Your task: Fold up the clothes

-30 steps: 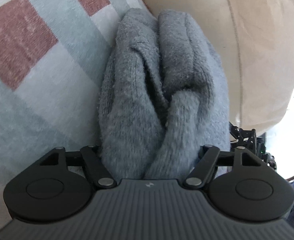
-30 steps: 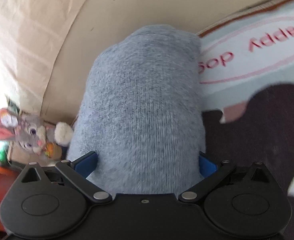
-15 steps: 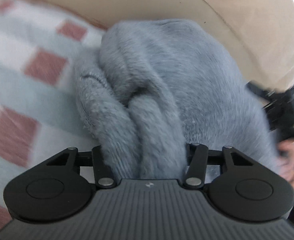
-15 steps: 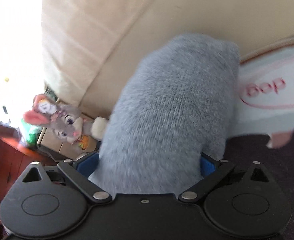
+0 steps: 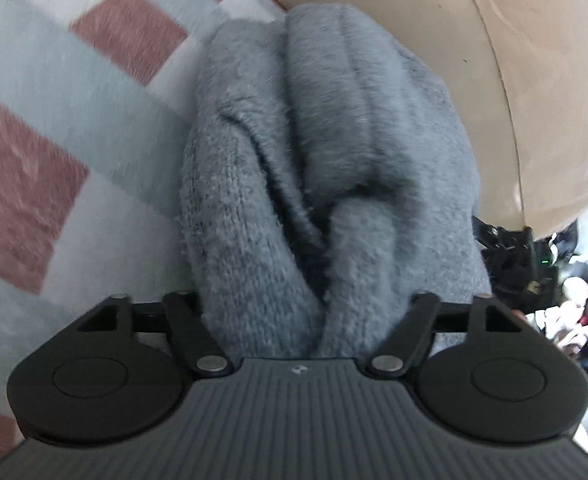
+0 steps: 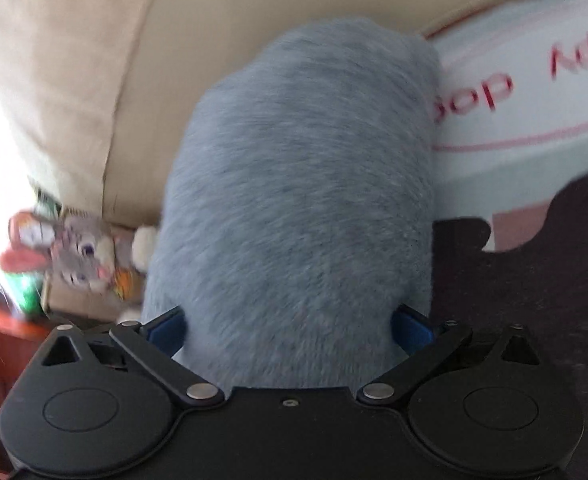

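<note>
Grey sweater bundled between both grippers at the blanket's edge.
The left gripper [image 5: 314, 300] has its jaws opening, with the folded grey sweater [image 5: 326, 152] filling the gap between them. The right gripper [image 6: 294, 320] stands wide, its blue pads [image 6: 412, 330] against the sweater's sides; a firm grip cannot be confirmed. The sweater lies on the checked blanket [image 5: 54, 120], against the beige cushion [image 5: 514, 60]. A plush rabbit [image 6: 80, 252] sits beyond.

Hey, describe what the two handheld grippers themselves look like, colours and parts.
The left gripper has a dark grey ribbed body, black rounded side housings, black link arms with silver pivot pins and a small pale logo. The right gripper is plain black, with the same linkage and blue finger pads.
</note>
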The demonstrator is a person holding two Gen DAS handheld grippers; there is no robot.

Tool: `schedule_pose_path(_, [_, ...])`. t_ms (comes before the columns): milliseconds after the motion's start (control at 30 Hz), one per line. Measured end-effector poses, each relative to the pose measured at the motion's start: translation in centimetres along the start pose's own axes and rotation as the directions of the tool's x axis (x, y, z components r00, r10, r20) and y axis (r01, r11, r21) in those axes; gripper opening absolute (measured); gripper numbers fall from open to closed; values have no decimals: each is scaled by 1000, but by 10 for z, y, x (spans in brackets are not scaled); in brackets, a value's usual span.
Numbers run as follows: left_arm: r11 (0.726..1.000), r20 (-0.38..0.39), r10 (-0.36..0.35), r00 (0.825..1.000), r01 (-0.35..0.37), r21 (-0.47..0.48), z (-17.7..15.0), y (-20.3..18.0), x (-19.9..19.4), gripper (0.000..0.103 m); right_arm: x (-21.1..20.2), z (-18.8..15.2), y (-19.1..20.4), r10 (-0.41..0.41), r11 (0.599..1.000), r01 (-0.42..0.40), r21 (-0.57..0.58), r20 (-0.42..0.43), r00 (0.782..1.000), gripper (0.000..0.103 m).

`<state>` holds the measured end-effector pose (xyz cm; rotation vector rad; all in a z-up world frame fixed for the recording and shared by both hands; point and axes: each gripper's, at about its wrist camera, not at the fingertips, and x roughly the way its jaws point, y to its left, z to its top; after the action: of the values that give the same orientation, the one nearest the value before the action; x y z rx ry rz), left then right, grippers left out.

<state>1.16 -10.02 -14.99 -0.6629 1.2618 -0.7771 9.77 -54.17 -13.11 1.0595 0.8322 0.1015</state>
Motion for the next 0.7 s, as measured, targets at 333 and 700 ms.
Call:
schedule_pose_path(333, [938, 145, 39, 989, -86, 336, -38, -79, -48, 41, -12, -16, 52, 163, 974, -149, -168, 77, 984, 94])
schedule_pose_path(700, [898, 325, 87, 942, -215, 384, -57, -112, -137, 41, 10, -19, 157, 270, 888, -228, -400, 51, 961, 94])
